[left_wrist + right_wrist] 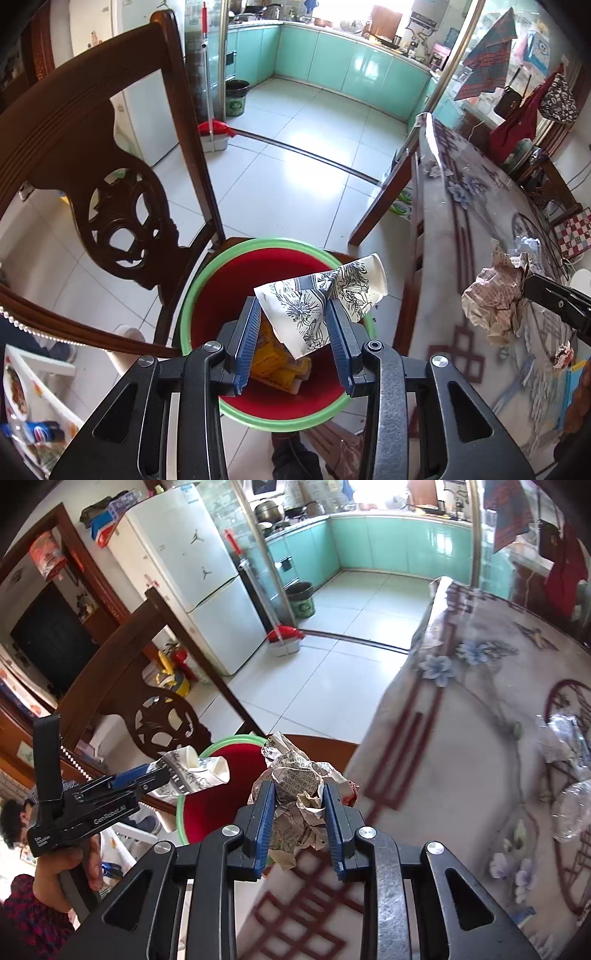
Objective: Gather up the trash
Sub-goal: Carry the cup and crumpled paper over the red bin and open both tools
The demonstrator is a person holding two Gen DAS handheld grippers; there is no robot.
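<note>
Now the left gripper [291, 325] pinches a crushed paper cup [325, 299] right over the red bin [258, 402], which already holds yellow wrappers [280, 369]. Beside it the right gripper [299, 812] is clamped on a paper wad [299, 794], over the table edge [373, 775], just short of the bin's rim. Letting go there would likely drop the wad outside the bin.

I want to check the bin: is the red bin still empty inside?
No. A yellow package already lies inside the red bin, below the paper cup held by the left gripper.
</note>
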